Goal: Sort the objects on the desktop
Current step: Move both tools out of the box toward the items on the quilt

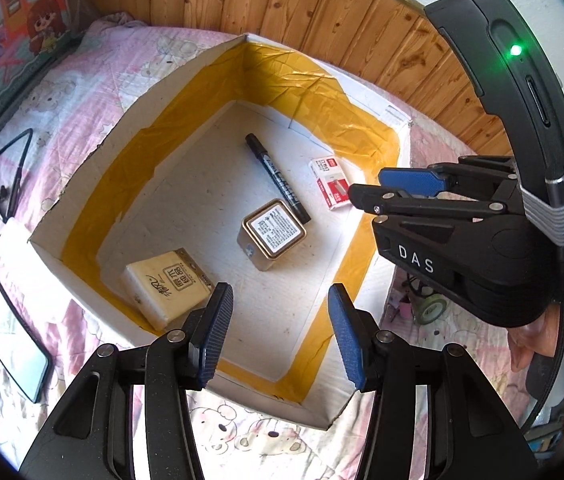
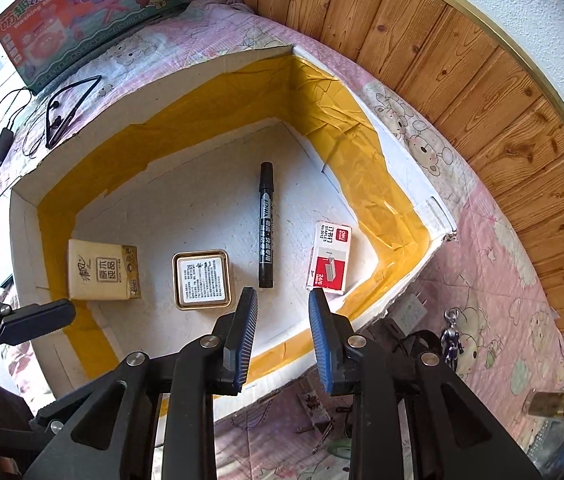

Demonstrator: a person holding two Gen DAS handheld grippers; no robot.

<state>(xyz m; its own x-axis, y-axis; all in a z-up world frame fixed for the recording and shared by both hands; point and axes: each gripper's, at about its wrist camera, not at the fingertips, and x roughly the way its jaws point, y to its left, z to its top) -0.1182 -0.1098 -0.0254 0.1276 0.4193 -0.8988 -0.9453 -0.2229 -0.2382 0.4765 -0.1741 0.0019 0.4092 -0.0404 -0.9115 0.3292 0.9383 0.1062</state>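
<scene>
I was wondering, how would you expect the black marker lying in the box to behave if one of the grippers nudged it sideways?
The black marker lies flat on the box floor, and its body looks round, so it would probably roll rather than slide. It looks rigid, so it should not bend. Its glossy barrel may slip between the pads unless gripped across the middle.

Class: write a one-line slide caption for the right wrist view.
Open right gripper above box holding marker, staples, tin, tissues.

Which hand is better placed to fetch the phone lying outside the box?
Left, probably. In the left wrist view the phone lies on the bedspread just beside the empty left gripper. The right gripper hovers over the box's opposite side.
</scene>
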